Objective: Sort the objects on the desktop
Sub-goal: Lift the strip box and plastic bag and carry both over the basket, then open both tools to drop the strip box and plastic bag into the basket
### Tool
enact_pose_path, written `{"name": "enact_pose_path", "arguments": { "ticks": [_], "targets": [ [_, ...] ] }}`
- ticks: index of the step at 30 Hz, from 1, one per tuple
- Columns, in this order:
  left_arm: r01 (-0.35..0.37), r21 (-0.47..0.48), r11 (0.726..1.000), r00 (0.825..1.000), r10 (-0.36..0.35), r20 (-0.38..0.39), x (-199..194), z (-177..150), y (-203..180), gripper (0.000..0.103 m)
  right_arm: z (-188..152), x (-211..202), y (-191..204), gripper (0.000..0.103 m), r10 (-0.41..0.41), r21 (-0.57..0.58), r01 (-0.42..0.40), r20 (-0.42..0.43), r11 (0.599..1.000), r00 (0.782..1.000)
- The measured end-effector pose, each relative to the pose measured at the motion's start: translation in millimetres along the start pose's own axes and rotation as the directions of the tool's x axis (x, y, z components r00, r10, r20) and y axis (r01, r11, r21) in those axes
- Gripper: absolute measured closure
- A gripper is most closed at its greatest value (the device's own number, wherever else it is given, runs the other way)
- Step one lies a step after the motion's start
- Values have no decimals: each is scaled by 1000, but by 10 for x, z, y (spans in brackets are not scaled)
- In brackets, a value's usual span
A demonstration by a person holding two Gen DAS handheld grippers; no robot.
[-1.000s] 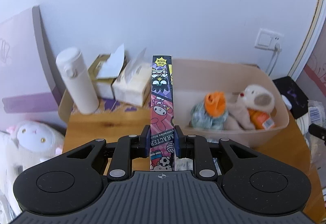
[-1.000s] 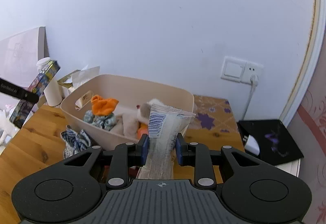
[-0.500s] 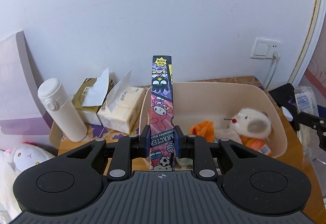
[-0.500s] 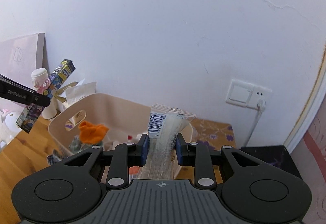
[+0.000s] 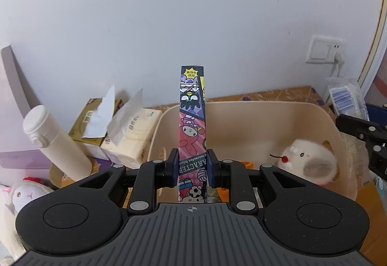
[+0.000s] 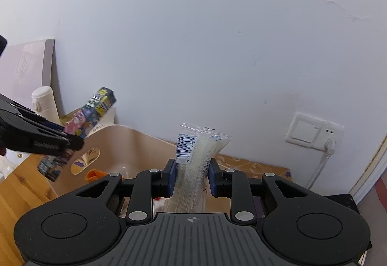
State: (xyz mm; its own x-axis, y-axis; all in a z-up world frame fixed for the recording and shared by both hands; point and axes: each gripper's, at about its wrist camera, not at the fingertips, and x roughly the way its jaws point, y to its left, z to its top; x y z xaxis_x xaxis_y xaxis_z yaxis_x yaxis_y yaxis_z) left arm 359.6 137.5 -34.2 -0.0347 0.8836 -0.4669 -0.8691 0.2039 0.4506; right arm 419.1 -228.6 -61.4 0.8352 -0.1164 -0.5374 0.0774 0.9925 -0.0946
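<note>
Beige plastic bin (image 5: 254, 121): open-topped, set against the white wall; its near rim and floor are largely hidden behind the black gripper bodies in both wrist views.
Left gripper (image 5: 192, 167): fingers clenched on the cartoon-printed box (image 5: 192, 125), which stands upright between the pads, its top end in front of the wall and its lower end cut off by the gripper body.
Right gripper (image 6: 192, 173): fingers grasping the clear plastic packet (image 6: 196, 157), barcode near its top; the lower part of the packet disappears behind the gripper body.
Position over bin: both held things sit above the bin's opening, the box toward its left end, the packet toward its right end, well apart.
Bin contents: a white plush toy (image 5: 307, 162) lies at the right end; an orange item (image 6: 95, 174) is only partly seen, and its kind is hard to make out.
Left of bin: two tissue packs (image 5: 121, 130) and a white bottle (image 5: 55, 140) stand just beside the bin's left wall on the wooden tabletop (image 6: 17, 183).
Open room: the middle of the bin's back wall is bare, with free space between the plush toy and the left wall.
Far edge: a wall socket (image 6: 314, 132) with a plugged cord sits right of the bin.
</note>
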Motion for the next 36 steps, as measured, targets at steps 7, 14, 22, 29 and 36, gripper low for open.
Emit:
{"name": "enact_pose_path", "arguments": {
  "ticks": [7,14,22,29,36],
  "targets": [
    [10,39,999,997,-7,-83,311,-6,-138,81,-22,256,40,77,21,25,-19,-63,999,998],
    [33,78,996,983,-19,-182,564,-70,-257,81,-106,442,66,77,30,55,-22,-151,998,988],
    [50,110,993,968,-21,-251,713,-91,-281,80,-228,657,90,77,32,63,-17,-248,998,968],
    [42,124,991,951,-2,-308,828,-85,-242,80,-269,774,116,76,23,65,-4,-293,998,956],
    [-14,132,991,943,57,-328,842,-89,-208,40,-259,783,109,42,48,77,-24,-328,997,944]
  ]
}}
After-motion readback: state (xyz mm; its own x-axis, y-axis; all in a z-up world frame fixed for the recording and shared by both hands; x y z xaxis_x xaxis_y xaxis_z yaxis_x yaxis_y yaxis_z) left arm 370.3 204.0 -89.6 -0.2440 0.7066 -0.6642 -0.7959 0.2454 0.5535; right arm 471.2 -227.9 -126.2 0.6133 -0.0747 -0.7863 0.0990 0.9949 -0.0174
